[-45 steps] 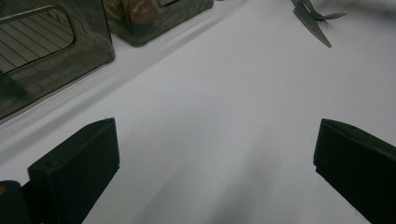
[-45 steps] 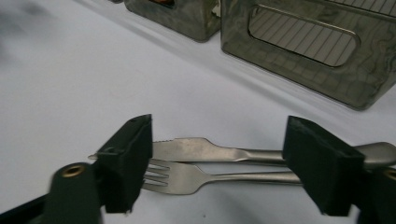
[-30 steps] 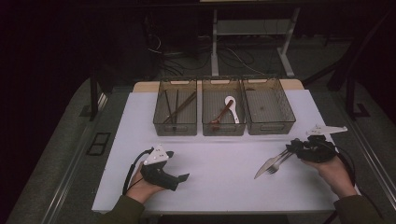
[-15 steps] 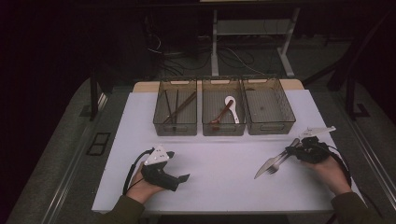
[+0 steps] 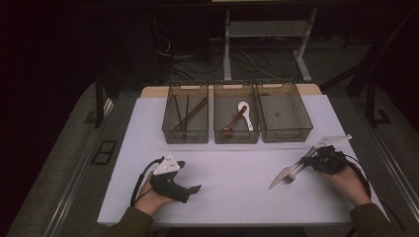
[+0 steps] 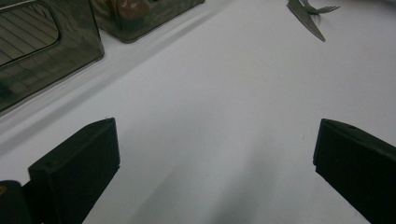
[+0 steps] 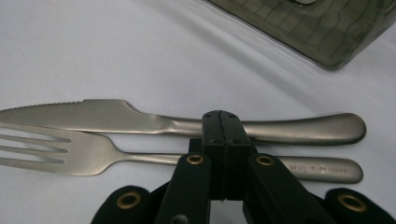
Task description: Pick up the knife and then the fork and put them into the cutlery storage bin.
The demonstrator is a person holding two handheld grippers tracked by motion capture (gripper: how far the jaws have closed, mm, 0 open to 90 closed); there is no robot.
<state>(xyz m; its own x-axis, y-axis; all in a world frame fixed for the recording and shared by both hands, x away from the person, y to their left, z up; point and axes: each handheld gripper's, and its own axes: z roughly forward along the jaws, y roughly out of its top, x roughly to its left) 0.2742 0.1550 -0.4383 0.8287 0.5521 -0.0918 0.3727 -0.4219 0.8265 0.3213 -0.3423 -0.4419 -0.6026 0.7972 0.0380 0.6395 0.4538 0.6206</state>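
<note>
A steel knife (image 5: 278, 179) and a fork (image 5: 292, 176) lie side by side on the white table (image 5: 232, 197) at the front right. My right gripper (image 5: 309, 165) is low over their handles, jaws shut. In the right gripper view its pads (image 7: 221, 116) press together across the fork (image 7: 88, 149) handle and reach the knife (image 7: 121, 114) handle; nothing shows between them. My left gripper (image 5: 190, 176) rests at the front left, jaws wide open (image 6: 215, 158) over bare table. The left gripper view shows the knife (image 6: 306, 16) and fork (image 6: 322, 8) far off.
Three clear bins stand in a row at the back of the table. The left bin (image 5: 185, 133) holds dark chopsticks (image 5: 187, 112). A white spoon (image 5: 245, 112) and a brown spoon (image 5: 232, 123) lie in the middle bin (image 5: 236, 136). The right bin (image 5: 285, 134) looks bare.
My right hand has shifted slightly down and left toward the cutlery handles. The left hand and the cutlery have not moved.
</note>
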